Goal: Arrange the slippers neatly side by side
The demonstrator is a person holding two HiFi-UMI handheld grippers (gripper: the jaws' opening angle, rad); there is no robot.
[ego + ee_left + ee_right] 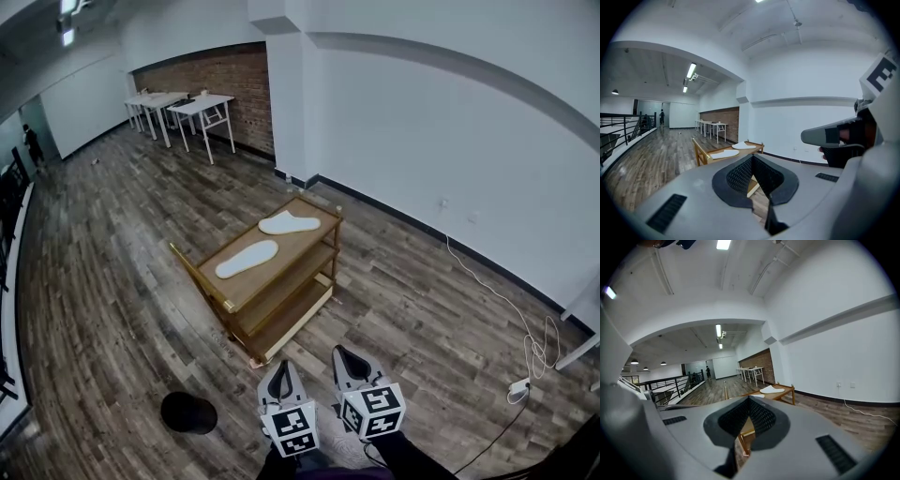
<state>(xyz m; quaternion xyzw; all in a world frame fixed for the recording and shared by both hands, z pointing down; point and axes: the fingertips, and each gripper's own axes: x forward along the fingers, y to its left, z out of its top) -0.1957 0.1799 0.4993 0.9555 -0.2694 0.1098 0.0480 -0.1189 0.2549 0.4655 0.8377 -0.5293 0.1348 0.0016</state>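
Observation:
Two white slippers lie on the top shelf of a low wooden rack (315,246). One slipper (247,258) is at the rack's near left, the other slipper (289,223) further back and to the right, angled apart from the first. My left gripper (281,377) and right gripper (349,364) hang side by side well short of the rack, both shut with nothing between the jaws. In the left gripper view the rack (701,154) and a slipper (724,153) show ahead. The right gripper view shows the far slipper (771,390) on the rack (787,389).
A round black object (188,412) lies on the wood floor to my left. A white cable and adapter (518,385) trail along the wall at right. White tables (197,109) stand by the brick wall at the far end. A railing (670,385) runs along the left.

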